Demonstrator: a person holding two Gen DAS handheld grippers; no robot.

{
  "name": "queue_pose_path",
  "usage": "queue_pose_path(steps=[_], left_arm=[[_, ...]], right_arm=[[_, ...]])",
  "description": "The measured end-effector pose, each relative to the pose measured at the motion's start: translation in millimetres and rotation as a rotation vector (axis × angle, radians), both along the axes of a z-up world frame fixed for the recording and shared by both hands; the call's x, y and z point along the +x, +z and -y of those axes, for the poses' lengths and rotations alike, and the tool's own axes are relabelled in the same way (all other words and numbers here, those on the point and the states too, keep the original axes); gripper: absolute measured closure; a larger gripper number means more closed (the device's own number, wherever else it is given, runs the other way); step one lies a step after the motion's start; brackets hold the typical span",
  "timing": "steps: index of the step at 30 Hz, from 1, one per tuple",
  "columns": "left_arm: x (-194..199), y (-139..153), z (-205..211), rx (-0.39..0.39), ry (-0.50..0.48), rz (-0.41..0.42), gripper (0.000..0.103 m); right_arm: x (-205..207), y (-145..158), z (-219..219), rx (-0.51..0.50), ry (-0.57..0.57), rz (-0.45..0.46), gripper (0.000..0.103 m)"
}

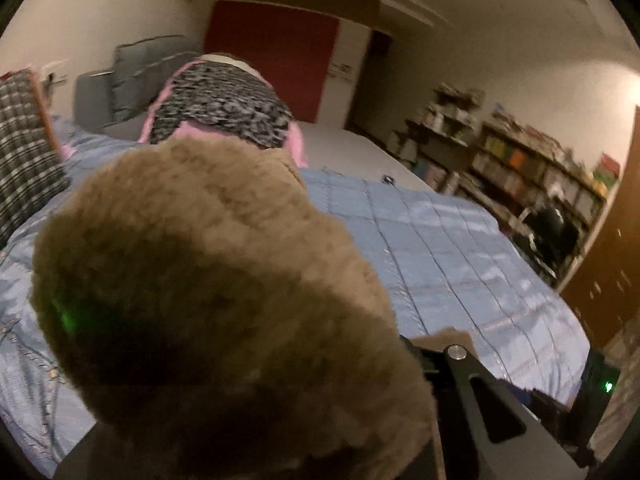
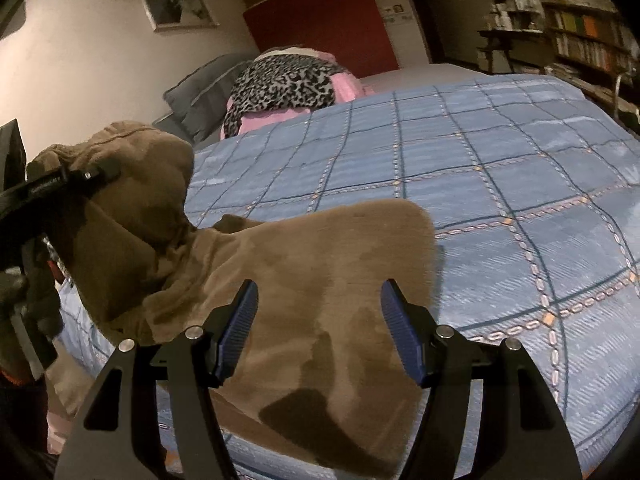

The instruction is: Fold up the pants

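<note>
Blue quilted bedspread (image 2: 500, 184) across the whole bed, leopard-and-pink heap (image 2: 286, 84) and grey pillows (image 2: 200, 92) at the far end. Brown fleece pants (image 2: 304, 264) at the near edge, long axis running left to right, flat part directly ahead of the right gripper (image 2: 318, 320), jaws wide apart and empty. Left end lifted, bunched, clamped in the left gripper (image 2: 86, 176). Likely next: right grab, nothing in the way.

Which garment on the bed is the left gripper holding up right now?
The plain brown pants: the left gripper is shut on them. The leopard-print garment lies untouched near the pillows.
</note>
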State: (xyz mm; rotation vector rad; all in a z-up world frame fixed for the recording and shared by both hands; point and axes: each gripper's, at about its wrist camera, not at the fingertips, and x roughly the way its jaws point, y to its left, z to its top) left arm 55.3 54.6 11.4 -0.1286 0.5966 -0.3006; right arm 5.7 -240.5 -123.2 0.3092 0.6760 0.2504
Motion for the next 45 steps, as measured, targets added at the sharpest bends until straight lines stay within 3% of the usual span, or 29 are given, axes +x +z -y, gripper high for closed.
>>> queue_pose_path(steps=[8,12,18,21,24,29,34,39,45], left_arm=[[-8,-30,90,0.113,-0.15,-0.035,0.083],[-12,-43,127,0.125,-0.217,-0.06,0.073],[-12,-58,164,0.109,-0.325,-0.124,0.064],[-21,-67,159,0.087,-0.369,-0.144,0.051],[-34,-72,166,0.083,-0.442,-0.153,0.046],[-55,-80,183,0.087,-0.588,-0.173,0.044],[-60,-73,171,0.035,-0.584,-0.176,0.044],[-61,-65,144,0.001,-0.527,-0.166,0.042],[-60,-82,117,-0.006,-0.469,-0.223,0.042]], right_arm=[[-8,-4,23,0.038,-0.054,-0.006,0.037],[-11,-7,36,0.051,-0.089,-0.01,0.037],[-14,-11,52,0.064,-0.132,-0.019,0.038],[-16,-12,57,0.064,-0.149,-0.02,0.038],[-18,-14,63,0.06,-0.17,-0.026,0.038],[-21,-16,71,0.061,-0.2,-0.035,0.038],[-21,-4,71,0.101,-0.186,-0.006,0.038],[-11,9,46,0.15,-0.078,0.011,0.038],[12,5,4,0.106,0.021,-0.007,0.042]])
